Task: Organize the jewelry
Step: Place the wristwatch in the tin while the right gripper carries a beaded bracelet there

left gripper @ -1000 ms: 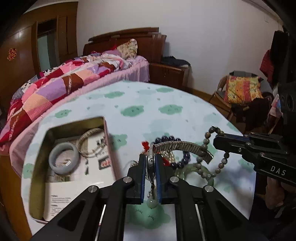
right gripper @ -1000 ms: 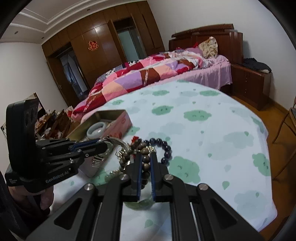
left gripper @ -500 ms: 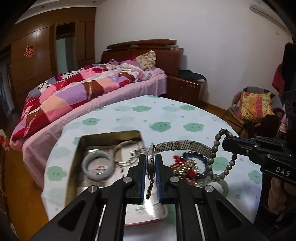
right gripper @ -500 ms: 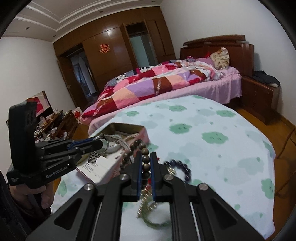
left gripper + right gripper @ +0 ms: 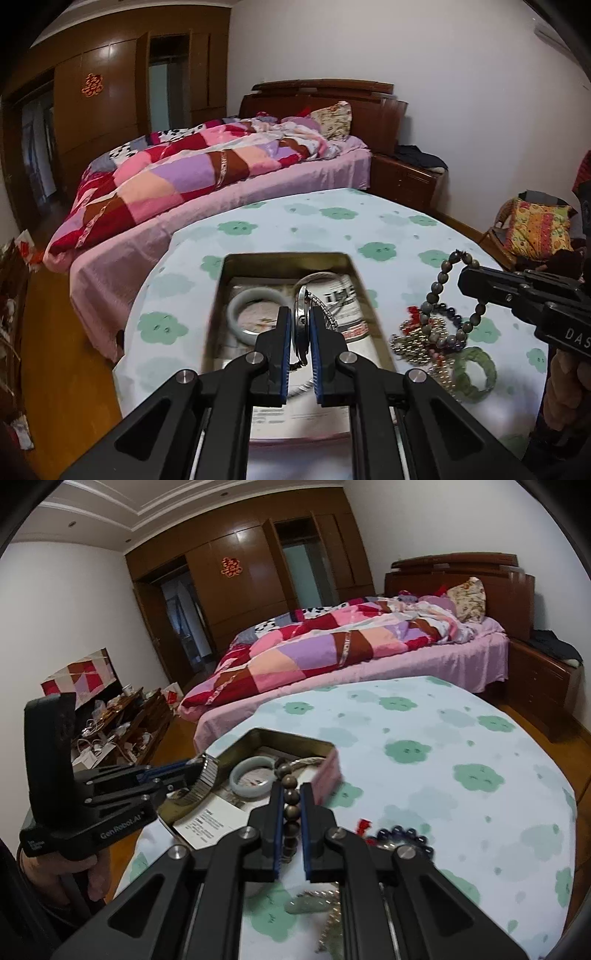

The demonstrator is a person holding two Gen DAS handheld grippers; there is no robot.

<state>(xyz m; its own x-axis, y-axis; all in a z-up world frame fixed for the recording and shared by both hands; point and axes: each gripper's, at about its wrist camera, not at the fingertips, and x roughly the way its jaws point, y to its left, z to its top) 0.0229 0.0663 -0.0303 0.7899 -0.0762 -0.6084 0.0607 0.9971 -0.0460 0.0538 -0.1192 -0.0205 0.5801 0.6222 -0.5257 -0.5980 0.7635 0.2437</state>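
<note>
We hold the left gripper [image 5: 300, 326] clamped on a silver metal-band wristwatch [image 5: 301, 314] above the open rectangular tin box [image 5: 284, 260] — right gripper [image 5: 291, 805] fingers clamped on a brown round-bead bracelet [image 5: 290, 795].

A tin [image 5: 218, 314] sits on the table [image 5: 332, 229] at centre frame, a bangle [image 5: 251, 314] inside it at left. Right of the tin lies a heap of jewelry [image 5: 424, 343] — a ring-shaped bracelet [image 5: 476, 373] at its lower right. Behind the table, upper left, stands a bed [image 5: 221, 177].

A home bedroom: quilted bed [image 5: 207, 173], wooden wardrobe [image 5: 236, 579], bedside cabinet [image 5: 402, 181].
</note>
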